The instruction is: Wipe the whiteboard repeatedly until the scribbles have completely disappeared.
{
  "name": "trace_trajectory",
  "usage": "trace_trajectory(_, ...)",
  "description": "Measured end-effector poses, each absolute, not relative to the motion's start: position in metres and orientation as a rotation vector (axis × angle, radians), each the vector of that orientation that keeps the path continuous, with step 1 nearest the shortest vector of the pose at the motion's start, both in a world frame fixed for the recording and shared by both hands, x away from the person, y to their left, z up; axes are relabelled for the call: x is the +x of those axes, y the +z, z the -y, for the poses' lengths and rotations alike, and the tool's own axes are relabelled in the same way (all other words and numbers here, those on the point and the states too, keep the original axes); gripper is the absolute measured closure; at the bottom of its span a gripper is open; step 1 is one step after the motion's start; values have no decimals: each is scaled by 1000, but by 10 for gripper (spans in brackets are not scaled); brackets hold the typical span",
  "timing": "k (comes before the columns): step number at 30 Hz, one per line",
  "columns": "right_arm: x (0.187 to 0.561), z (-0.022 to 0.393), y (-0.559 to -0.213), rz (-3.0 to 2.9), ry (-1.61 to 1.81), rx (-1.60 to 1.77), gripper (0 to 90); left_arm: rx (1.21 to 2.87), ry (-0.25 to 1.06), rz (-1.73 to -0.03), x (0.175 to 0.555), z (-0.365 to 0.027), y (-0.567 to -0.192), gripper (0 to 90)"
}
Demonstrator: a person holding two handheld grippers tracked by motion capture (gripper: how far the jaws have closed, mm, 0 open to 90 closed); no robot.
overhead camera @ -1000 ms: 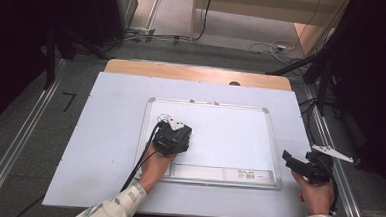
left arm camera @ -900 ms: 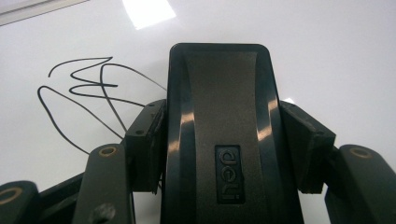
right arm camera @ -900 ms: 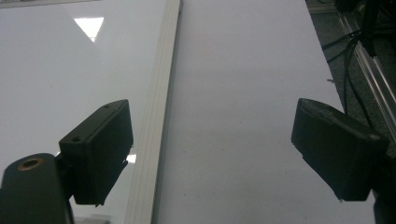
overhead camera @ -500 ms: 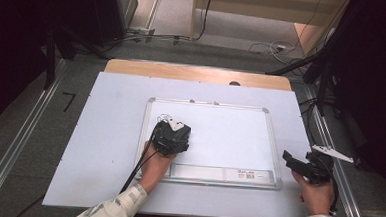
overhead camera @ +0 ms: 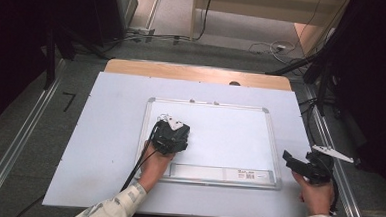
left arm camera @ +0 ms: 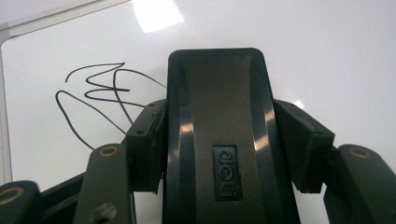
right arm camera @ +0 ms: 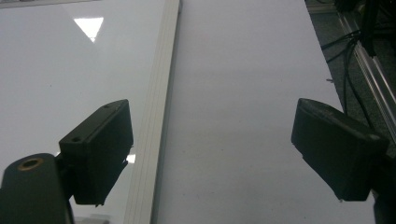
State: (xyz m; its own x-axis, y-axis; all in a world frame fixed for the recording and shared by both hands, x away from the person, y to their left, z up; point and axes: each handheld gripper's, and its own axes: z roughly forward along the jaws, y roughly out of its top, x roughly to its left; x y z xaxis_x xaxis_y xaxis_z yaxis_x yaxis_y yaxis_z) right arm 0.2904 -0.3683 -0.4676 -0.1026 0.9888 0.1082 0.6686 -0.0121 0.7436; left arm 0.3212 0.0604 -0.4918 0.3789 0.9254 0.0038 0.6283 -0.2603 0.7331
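Nothing on the table has shifted between the earlier frames and now; left gripper, clamped on black eraser, keeps its place on the whiteboard.
Item: eraser, pads pressing both its long sides, jaws lately eased a touch closer on it; sits at the board's 9 o'clock side. Scribble lies intact at 10 o'clock of the eraser, so wiping appears not yet begun. Right gripper: jaws wide apart, empty, resting by the board's frame at 4 o'clock.
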Motion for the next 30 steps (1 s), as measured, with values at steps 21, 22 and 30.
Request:
trace_trajectory(21, 290, 368, -468, -1812, 922, 1720, 115, 1959, 579, -1379, 333, -80, -491, 410)
trace_trajectory(22, 290, 369, -468, -1813, 923, 1720, 115, 1960, 578, -1382, 334, -82, -491, 409)
trace_trajectory(30, 290, 369, -468, -1811, 922, 1717, 115, 1949, 580, -1392, 342, -91, -491, 409)
